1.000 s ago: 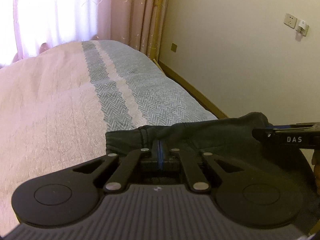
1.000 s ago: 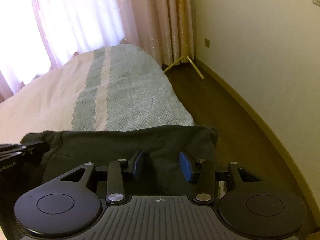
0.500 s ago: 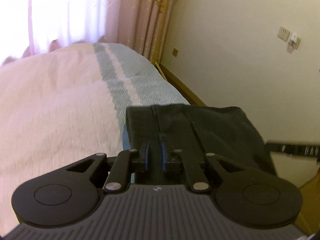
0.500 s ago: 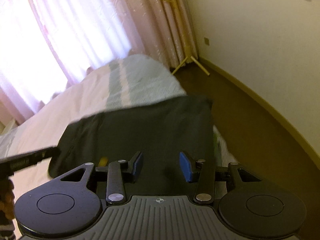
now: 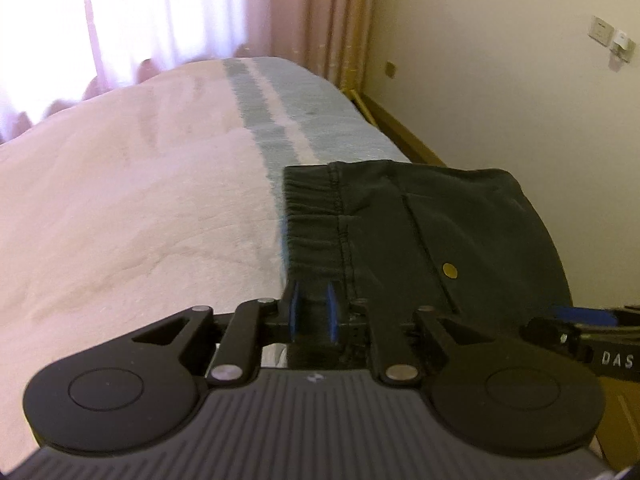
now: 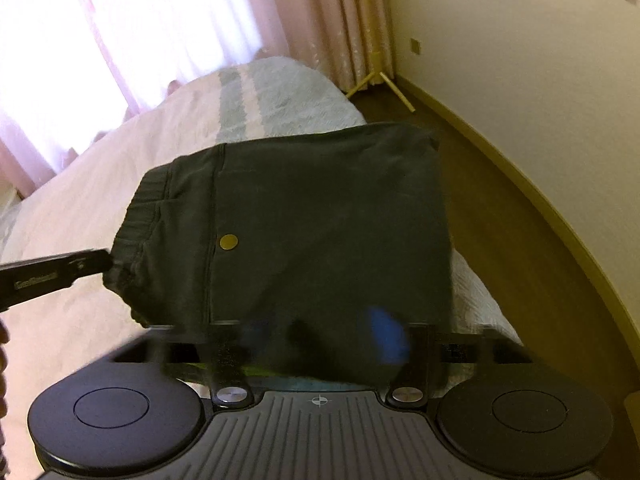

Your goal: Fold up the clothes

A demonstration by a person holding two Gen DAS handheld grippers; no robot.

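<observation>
Dark green trousers (image 5: 420, 220) with an elastic waistband and a brass snap (image 5: 449, 269) lie folded flat on the bed's right edge. My left gripper (image 5: 312, 312) is at the near waistband corner, its blue pads a little apart with dark cloth between them. In the right wrist view the trousers (image 6: 320, 220) fill the middle, and the left gripper (image 6: 108, 258) touches the waistband from the left. My right gripper (image 6: 316, 336) stands wide open and blurred at the near hem, cloth lying over the gap. Its tip (image 5: 580, 316) shows at the right of the left wrist view.
A pale pink bedspread (image 5: 140, 200) with a blue-grey herringbone band (image 5: 320, 132) covers the bed. Brown floor (image 6: 520, 220) runs along the cream wall on the right. Pink curtains (image 5: 312, 12) and a yellow stand's legs (image 6: 384, 80) are at the far end.
The trousers went from bunched between the grippers to spread flat on the bed. The left pads, shut on the cloth a second ago, have parted. Both cameras have risen.
</observation>
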